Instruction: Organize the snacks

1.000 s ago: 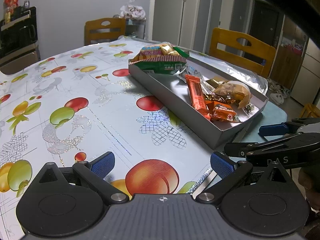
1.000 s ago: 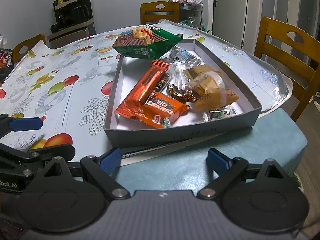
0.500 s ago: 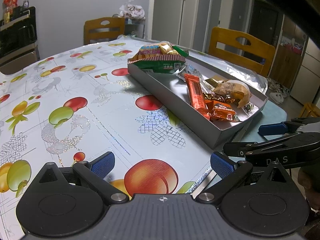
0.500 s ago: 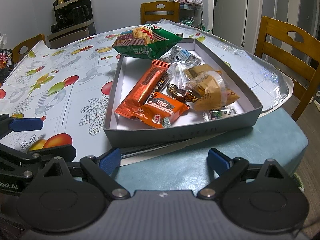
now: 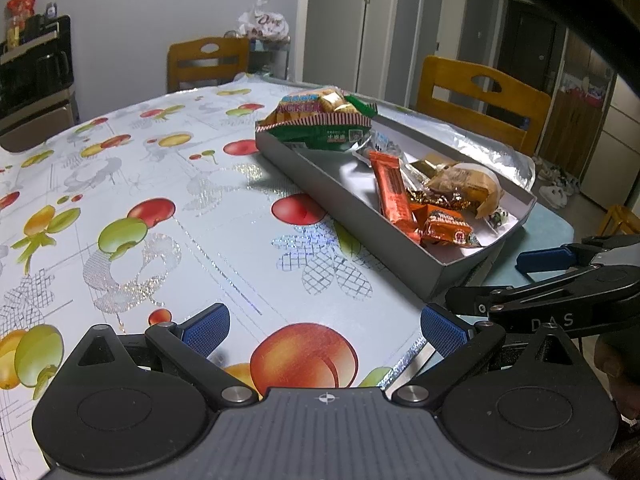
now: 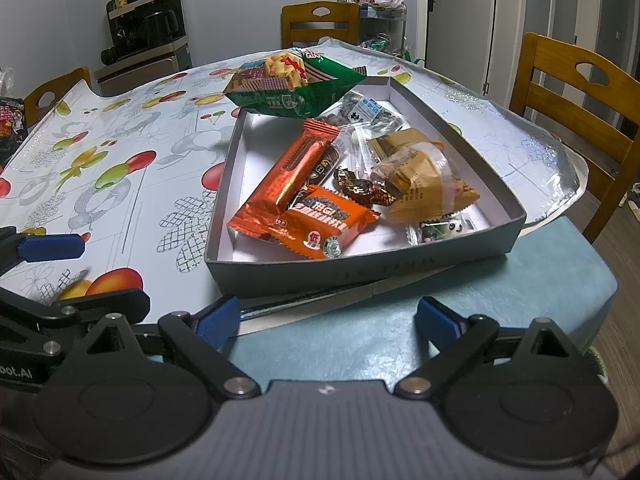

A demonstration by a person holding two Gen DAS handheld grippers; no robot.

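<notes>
A grey shallow box [image 6: 362, 276] [image 5: 352, 216] sits on the table and holds several snacks. A green cracker bag [image 6: 296, 84] [image 5: 320, 122] rests over its far corner. Inside lie a long orange bar [image 6: 290, 178] [image 5: 392, 190], a small orange packet [image 6: 326, 224], a tan wrapped cake [image 6: 420, 176] and small candies. My right gripper [image 6: 328, 316] is open and empty, just short of the box's near wall. My left gripper [image 5: 326, 326] is open and empty over the tablecloth, left of the box. Each gripper shows at the edge of the other's view.
The table wears a fruit-print plastic cloth [image 5: 140, 200] with a teal cover [image 6: 440, 308] under it at the near corner. Wooden chairs [image 6: 576, 92] [image 5: 208, 62] stand around. A red snack bag [image 6: 10, 120] lies at the far left edge. A counter with appliances [image 6: 144, 36] stands behind.
Both grippers have drifted very slightly; the box and snacks have not moved.
</notes>
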